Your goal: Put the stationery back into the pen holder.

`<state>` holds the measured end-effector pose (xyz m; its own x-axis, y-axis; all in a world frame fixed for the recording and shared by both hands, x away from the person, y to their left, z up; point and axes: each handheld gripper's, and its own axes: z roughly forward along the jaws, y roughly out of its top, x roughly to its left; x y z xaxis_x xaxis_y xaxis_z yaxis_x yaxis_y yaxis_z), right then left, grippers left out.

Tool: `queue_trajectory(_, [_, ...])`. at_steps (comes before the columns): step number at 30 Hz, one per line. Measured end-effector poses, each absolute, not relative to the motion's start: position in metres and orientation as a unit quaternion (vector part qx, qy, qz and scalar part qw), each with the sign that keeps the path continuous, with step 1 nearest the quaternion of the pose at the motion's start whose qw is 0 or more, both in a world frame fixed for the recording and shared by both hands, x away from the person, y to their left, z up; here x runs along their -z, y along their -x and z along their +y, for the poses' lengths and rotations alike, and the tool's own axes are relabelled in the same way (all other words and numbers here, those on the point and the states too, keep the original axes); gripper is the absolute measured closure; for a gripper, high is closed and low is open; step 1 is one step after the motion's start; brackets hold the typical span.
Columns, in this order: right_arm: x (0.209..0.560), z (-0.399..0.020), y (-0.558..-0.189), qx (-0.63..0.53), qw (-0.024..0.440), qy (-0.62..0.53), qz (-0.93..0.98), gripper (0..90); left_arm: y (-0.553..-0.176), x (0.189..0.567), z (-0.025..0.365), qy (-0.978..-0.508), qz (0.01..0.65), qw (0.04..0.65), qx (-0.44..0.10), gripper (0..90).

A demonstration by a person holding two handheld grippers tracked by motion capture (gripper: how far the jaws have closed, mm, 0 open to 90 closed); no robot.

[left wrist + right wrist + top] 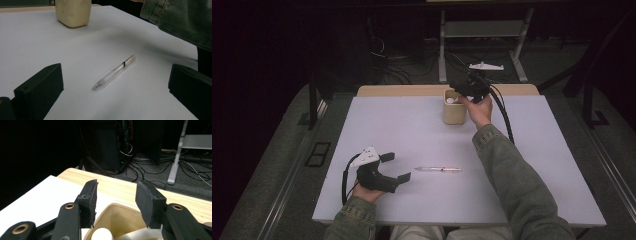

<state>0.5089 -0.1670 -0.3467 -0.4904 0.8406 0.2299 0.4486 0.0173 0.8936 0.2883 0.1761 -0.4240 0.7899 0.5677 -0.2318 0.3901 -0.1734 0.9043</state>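
**Now over the cup: our right gripper apart above the beige holder, a pen lying loose on the table**

Up at the far side of the white table point(532, 165) we hold our right gripper point(463, 88) just above the mouth of a beige cup point(454, 114), which stands near the far edge where a strip of bare wood shows. In the right gripper view the two black jaws stand partly apart with nothing between their pads; below them we look straight down into the cup's point(120, 217) open top, where a white round-ended thing point(101, 235) rests inside. We cannot tell what that white thing is. The same white piece shows at the cup's rim in the high view point(450, 100).

Down at the near left of the table our left gripper point(394, 168) rests low, close to the surface, its jaws spread wide and pointing toward the middle of the table. It holds nothing. In the left gripper view the jaws frame a clear plastic pen point(115, 72), which lies flat on the table ahead of them, touching neither jaw. From the high view the pen point(438, 169) lies just to the right of the left gripper's jaws, well apart from the cup, and its length runs across the table. Our right sleeve point(507, 175), in faded green denim, reaches across the table beside the pen toward the cup.
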Motion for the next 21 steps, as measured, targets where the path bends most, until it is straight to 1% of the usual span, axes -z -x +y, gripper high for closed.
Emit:
queue_trajectory(4, [0.342,-0.171,-0.506,-0.521,0.183,-0.466,0.691,48.0,-0.289,0.424,0.176,-0.764,0.313,0.558,-0.080,0.0])
queue_trajectory(8, [0.338,-0.172,-0.500,-0.522,0.179,-0.455,0.699,48.0,-0.288,0.424,0.176,-0.762,0.316,0.559,-0.079,0.0])
queue_trajectory(16, [0.329,-0.168,-0.488,-0.520,0.173,-0.430,0.717,46.5,-0.288,0.424,0.176,-0.763,0.315,0.559,-0.078,0.0])
queue_trajectory(21, [0.325,-0.163,-0.482,-0.518,0.170,-0.411,0.731,44.1,-0.288,0.425,0.176,-0.762,0.316,0.559,-0.078,0.0])
